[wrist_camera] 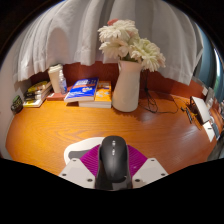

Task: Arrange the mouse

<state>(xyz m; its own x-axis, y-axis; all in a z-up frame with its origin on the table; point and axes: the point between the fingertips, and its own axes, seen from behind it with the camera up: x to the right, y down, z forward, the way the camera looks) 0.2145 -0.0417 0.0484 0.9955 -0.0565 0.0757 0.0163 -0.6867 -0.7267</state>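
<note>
A black computer mouse [113, 158] stands between my gripper's [113, 165] two fingers, its nose pointing away from me. The magenta pads [91, 158] press against both of its sides, so the gripper is shut on it. The mouse hangs over the near part of the wooden desk [60, 130]. Its rear end is hidden by the gripper body.
A white vase [127, 85] with pale flowers stands at the back centre. Books [88, 92] lie left of it, a small white box [57, 78] and more books [36, 93] farther left. A white device [203, 112] and cables sit at the right. A curtain hangs behind.
</note>
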